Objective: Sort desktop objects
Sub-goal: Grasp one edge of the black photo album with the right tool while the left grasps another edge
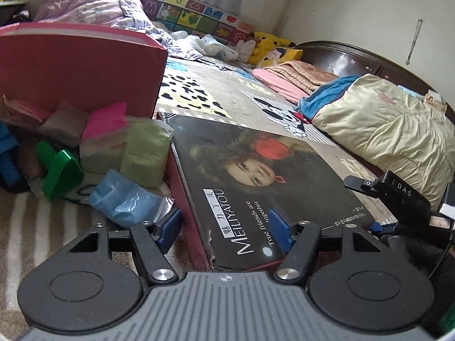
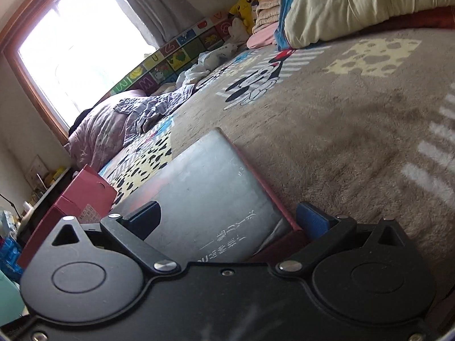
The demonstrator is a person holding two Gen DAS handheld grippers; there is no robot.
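Your left gripper [image 1: 224, 228] is spread wide, straddling the near corner of the flat dark box lid w/ a girl's portrait [image 1: 256, 176], nothing clamped; looks set to steady it. Right gripper [image 2: 227, 221] is likewise released, low over the lid's other near corner. Left of the lid: blue plastic bag [image 1: 122, 196], green plastic bolt [image 1: 58, 167], then the red cardboard box [image 1: 79, 68] beyond.

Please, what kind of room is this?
Most likely a bedroom: a quilt lies by a dark headboard, a Pikachu plush sits behind, and a cartoon-print blanket covers the surface.
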